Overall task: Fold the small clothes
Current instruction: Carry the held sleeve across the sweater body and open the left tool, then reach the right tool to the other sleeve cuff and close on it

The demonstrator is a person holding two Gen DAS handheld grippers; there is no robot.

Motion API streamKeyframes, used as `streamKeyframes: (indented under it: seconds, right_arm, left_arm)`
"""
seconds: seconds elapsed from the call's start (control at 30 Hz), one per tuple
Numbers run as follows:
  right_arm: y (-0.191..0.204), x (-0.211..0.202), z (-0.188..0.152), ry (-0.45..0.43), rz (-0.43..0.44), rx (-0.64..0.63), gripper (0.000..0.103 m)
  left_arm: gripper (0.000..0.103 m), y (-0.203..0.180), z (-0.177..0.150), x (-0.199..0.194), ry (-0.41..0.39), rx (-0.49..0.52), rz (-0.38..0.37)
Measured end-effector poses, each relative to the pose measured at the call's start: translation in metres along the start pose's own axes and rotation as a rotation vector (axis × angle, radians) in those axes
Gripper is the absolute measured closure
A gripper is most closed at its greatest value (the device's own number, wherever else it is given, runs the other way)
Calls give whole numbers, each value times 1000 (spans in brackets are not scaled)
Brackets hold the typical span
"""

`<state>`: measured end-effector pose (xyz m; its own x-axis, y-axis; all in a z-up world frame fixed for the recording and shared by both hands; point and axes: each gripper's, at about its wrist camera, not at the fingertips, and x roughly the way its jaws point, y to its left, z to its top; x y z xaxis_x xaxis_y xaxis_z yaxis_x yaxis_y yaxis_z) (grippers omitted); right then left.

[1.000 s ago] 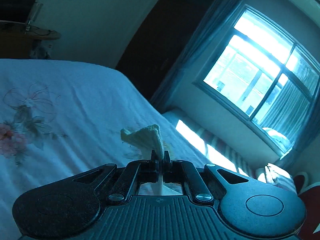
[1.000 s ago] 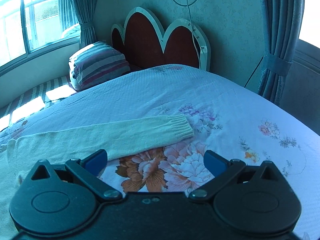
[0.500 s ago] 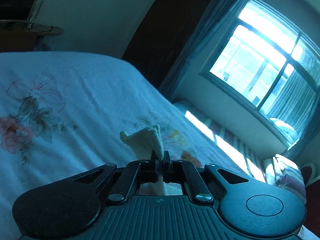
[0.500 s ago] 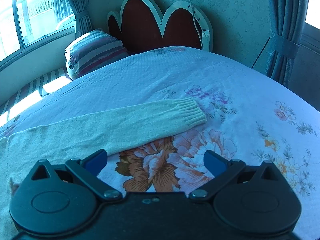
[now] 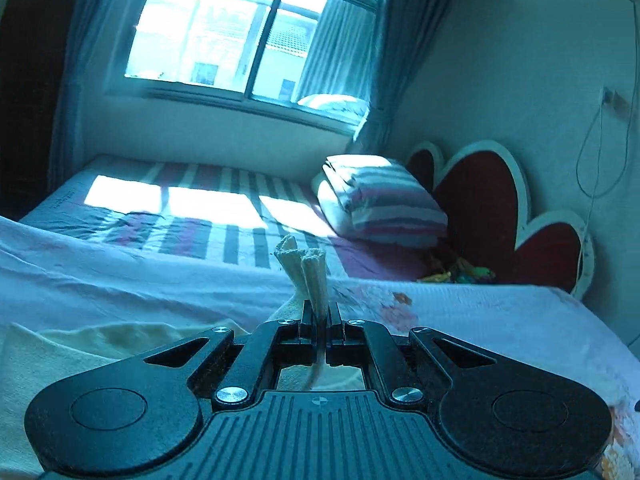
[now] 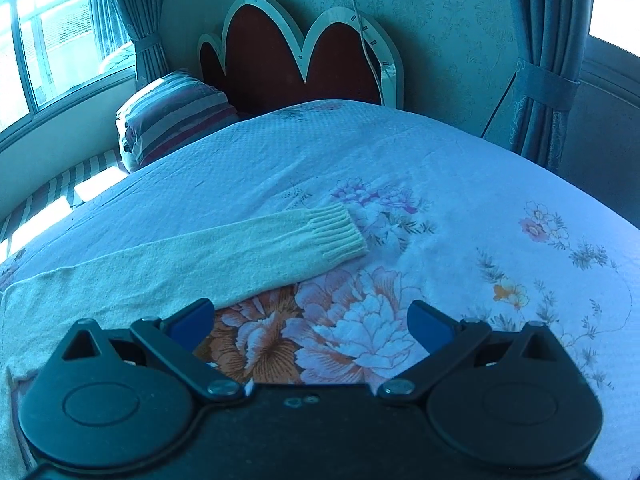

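A cream knit sweater lies on the floral bedspread. In the right wrist view one long sleeve [image 6: 224, 252] stretches flat to the right, its ribbed cuff [image 6: 340, 232] on the flowers. My right gripper [image 6: 310, 322] is open and empty, hovering just in front of the sleeve. In the left wrist view my left gripper [image 5: 319, 312] is shut on a bunched ribbed cuff of the sweater [image 5: 306, 276], which sticks up past the fingers. The sweater's body [image 5: 80, 348] lies below to the left.
The bedspread [image 6: 460, 184] covers the bed up to a red scalloped headboard [image 6: 304, 48]. A striped pillow [image 5: 380, 204] lies on a striped window seat [image 5: 192, 204] under the window. A curtain [image 6: 544, 64] hangs at the right.
My left gripper has swung right with the cuff, from facing the dark door and bed to facing the window and pillow. My right gripper has moved nearer to the flat sleeve.
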<state>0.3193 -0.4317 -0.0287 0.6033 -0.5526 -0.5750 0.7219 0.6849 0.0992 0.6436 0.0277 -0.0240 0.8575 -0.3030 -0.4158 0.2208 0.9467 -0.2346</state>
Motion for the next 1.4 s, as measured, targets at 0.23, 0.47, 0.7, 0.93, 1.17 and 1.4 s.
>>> streamKeyframes:
  seconds: [0.23,0.47,0.7,0.93,1.17,1.4]
  right_arm:
    - [-38,-1,1,-6,-24,-8,0]
    - [-65,12,-5,23,-42,25,0]
    - [-65,21,-6,38,-27,20,0]
    - [-62,26,-1,30,-17,17,0]
    - [-65,31,6,22,-23,38,0]
    - [-78,38,18,8,105,160,15]
  left_arm:
    - [100,-83,-36,48,125,120,6]
    - [100,-118,-30,53,136,215,-33]
    - [100,-148,-32,68,165,249,-51]
    - [100,-164,-49,85,256,315,-61]
    - [3,-181,-48,50,164,375,-186]
    - [3,-78,-40,-36,60,169,127]
